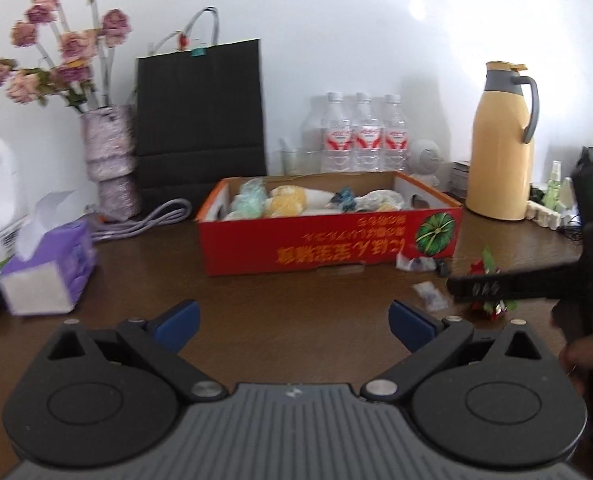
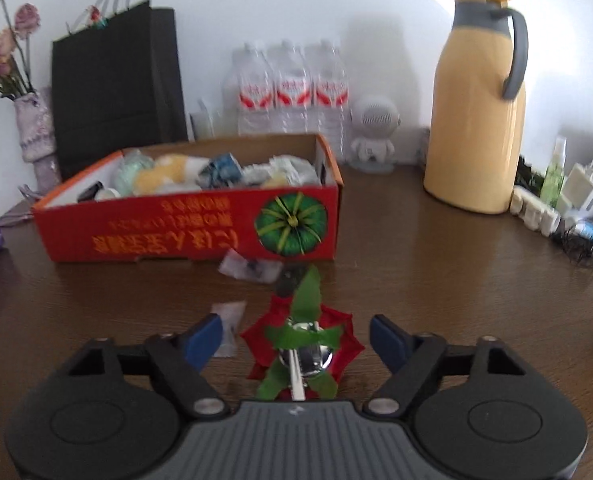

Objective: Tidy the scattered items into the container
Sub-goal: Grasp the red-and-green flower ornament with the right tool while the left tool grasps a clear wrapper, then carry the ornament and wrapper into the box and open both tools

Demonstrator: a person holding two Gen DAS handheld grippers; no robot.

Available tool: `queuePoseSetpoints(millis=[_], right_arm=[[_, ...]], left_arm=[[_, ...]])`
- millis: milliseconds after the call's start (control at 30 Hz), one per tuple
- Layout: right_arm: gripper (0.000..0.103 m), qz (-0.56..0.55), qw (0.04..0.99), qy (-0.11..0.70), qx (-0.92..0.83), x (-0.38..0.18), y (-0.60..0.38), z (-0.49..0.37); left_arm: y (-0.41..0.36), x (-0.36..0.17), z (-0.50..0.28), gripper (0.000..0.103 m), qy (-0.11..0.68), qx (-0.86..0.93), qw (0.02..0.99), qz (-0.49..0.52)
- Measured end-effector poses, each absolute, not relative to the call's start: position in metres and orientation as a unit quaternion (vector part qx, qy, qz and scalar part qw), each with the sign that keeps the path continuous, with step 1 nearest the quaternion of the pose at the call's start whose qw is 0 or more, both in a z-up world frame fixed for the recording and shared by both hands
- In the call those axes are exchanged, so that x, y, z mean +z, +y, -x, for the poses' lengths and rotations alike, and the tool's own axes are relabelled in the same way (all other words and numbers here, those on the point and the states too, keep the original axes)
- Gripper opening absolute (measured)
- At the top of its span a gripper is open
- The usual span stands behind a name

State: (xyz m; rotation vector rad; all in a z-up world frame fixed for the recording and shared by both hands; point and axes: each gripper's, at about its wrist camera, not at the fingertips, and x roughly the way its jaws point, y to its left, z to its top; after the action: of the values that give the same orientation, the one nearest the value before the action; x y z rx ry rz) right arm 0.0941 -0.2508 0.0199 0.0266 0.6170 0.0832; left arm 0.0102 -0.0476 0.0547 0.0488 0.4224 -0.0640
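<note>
The red cardboard box (image 1: 328, 240) (image 2: 188, 236) stands on the brown table and holds several wrapped and soft items. In front of its right corner lie a red flower ornament (image 2: 338, 344) (image 1: 482, 268) with green leaves and a shiny centre, two small clear packets (image 2: 248, 268) (image 2: 228, 316) and a small dark piece (image 2: 288, 280). My right gripper (image 2: 296, 332) is open around the flower, and its blue pads (image 2: 206, 336) stand clear of it. My left gripper (image 1: 294, 316) hangs open over bare table with nothing between its fingers. One right gripper finger (image 1: 488, 286) crosses the flower in the left wrist view.
Along the wall stand a yellow thermos jug (image 2: 472, 120), three water bottles (image 2: 292, 92), a white round figure (image 2: 374, 136), a black paper bag (image 1: 200, 120) and a vase of flowers (image 1: 108, 148). A purple tissue pack (image 1: 48, 268) lies at the left. A power strip with cables (image 2: 556, 208) lies at the right.
</note>
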Motion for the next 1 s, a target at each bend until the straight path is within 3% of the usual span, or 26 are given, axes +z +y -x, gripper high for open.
queuePoseSetpoints(millis=[33,67,100,267,367,500,567,633,1000], right_arm=[[0.068,-0.022,0.949,0.310,0.043,0.017,-0.255,-0.096],[0.052,-0.033,0.946,0.318,0.046,0.014,-0.260,-0.097],[0.045,-0.050,0.945,0.319,0.047,0.013,-0.266,-0.096],[0.044,-0.090,0.962,0.258,0.020,0.022,-0.291,-0.084],[0.044,-0.096,0.967,0.236,-0.015,0.023,-0.297,-0.080],[0.045,-0.084,0.977,0.194,-0.028,0.029,-0.295,-0.070],[0.045,-0.077,0.979,0.187,-0.023,0.031,-0.292,-0.069],[0.045,-0.071,0.980,0.185,-0.016,0.033,-0.289,-0.070],[0.045,-0.070,0.979,0.193,-0.013,0.030,-0.289,-0.072]], left_arm=[[-0.050,0.055,-0.019,0.090,0.216,-0.042,0.975,-0.019],[-0.053,0.056,-0.029,0.084,0.223,-0.052,0.973,-0.015],[-0.059,0.055,-0.039,0.082,0.232,-0.066,0.970,-0.014],[-0.101,0.045,-0.090,0.073,0.266,-0.133,0.954,-0.032],[-0.129,0.034,-0.112,0.057,0.292,-0.151,0.943,-0.051],[-0.146,0.019,-0.124,0.050,0.314,-0.163,0.934,-0.047],[-0.148,0.014,-0.127,0.028,0.324,-0.164,0.931,-0.041],[-0.147,0.012,-0.128,0.020,0.326,-0.166,0.930,-0.038],[-0.112,0.029,-0.110,0.018,0.308,-0.127,0.943,0.010]])
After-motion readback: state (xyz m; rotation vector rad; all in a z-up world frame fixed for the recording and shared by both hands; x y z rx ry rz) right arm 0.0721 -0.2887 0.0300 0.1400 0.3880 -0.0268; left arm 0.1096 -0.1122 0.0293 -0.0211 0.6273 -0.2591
